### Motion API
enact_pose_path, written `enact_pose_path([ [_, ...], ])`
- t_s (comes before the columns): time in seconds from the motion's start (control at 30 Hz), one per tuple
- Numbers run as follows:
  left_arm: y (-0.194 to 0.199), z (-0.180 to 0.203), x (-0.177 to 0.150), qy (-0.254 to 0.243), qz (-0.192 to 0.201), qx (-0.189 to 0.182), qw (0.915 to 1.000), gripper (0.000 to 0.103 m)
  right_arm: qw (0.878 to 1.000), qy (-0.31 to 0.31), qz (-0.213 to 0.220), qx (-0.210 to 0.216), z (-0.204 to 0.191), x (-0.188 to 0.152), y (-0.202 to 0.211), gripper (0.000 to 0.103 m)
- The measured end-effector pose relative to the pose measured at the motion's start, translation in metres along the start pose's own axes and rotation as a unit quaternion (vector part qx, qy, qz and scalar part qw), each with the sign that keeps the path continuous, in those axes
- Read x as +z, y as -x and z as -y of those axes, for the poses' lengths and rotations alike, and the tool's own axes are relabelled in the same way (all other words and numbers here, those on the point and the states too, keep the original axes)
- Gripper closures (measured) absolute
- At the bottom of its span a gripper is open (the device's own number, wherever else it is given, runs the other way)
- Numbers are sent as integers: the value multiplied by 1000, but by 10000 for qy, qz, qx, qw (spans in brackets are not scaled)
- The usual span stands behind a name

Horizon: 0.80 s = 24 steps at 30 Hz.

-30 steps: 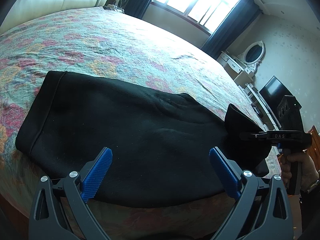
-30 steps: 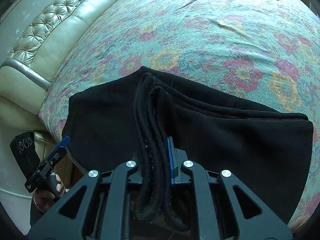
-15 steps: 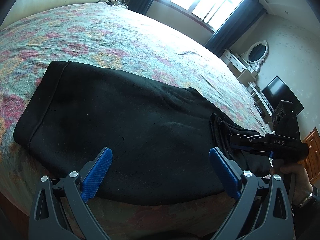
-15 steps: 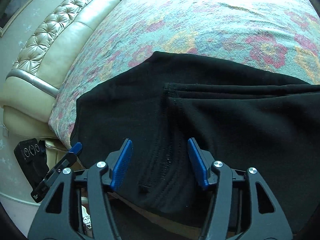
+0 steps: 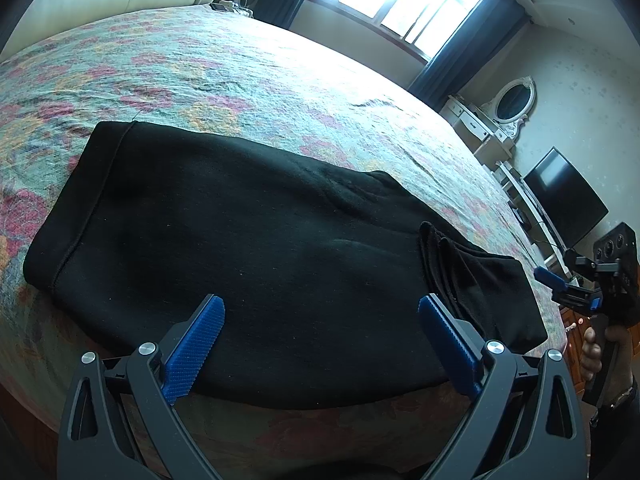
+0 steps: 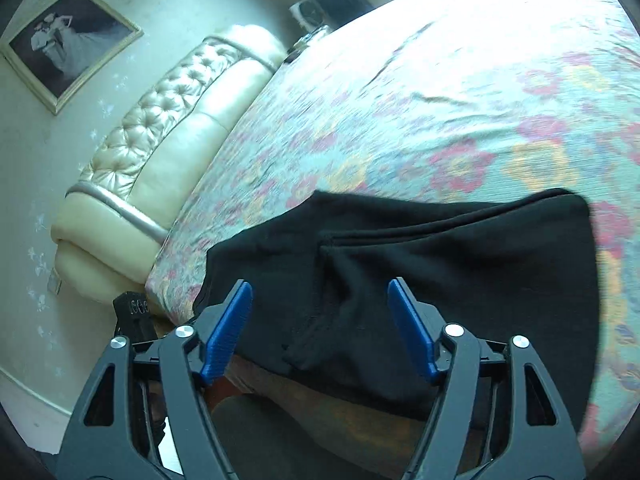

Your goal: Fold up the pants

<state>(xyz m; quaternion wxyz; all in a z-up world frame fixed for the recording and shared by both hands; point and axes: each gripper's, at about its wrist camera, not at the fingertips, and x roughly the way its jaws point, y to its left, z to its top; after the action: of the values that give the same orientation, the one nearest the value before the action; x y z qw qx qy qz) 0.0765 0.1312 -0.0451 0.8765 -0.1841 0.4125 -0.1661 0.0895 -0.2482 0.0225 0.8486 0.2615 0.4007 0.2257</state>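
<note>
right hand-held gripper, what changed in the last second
The right hand-held gripper let go of the bunched hem of the black pants and pulled back off the bed; its jaws are opening, empty. The hem now lies flat. The left hand-held gripper stayed open and still.

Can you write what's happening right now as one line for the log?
step: fold pants | black pants: folded, lying on floral bedspread | left gripper: open, empty | right gripper: jaws opening, nothing gripped

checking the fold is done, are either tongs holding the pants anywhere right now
Nothing is held. The left tongs stand open over the black pants; the right tongs are opening, clear of the folded cloth lying on the bed.
</note>
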Motion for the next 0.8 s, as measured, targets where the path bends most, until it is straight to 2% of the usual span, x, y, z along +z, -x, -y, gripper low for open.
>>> enact_pose_path([
  [0.1,-1,4,0,-34,-2,-3,10000,6,9967,-620,384,-361,63,-10,56,24],
  [0.17,-2,8,-1,-48,9,-41,10000,6,9896,-1270,477,-478,110,-23,79,24],
  [0.23,-4,12,0,-32,5,-107,9999,6,9823,-1842,335,-67,145,-39,82,24],
  [0.3,-6,15,1,-28,-18,-152,9999,6,9796,-1989,46,267,159,-49,70,24],
  [0.4,-8,22,3,-42,-49,-181,9998,6,9799,-1906,-363,473,161,-56,46,24],
  [0.5,-8,30,6,-80,-60,-139,9999,6,9788,-1850,-511,722,161,-58,26,24],
  [0.63,-7,40,7,-142,-47,-113,9998,6,9799,-1675,-714,810,164,-56,16,69],
  [0.7,-8,44,6,-159,-54,-109,9998,6,9808,-1590,-850,740,172,-58,14,80],
  [0.8,-12,47,5,-157,-118,-110,9997,6,9786,-1560,-884,1013,188,-65,16,85],
])
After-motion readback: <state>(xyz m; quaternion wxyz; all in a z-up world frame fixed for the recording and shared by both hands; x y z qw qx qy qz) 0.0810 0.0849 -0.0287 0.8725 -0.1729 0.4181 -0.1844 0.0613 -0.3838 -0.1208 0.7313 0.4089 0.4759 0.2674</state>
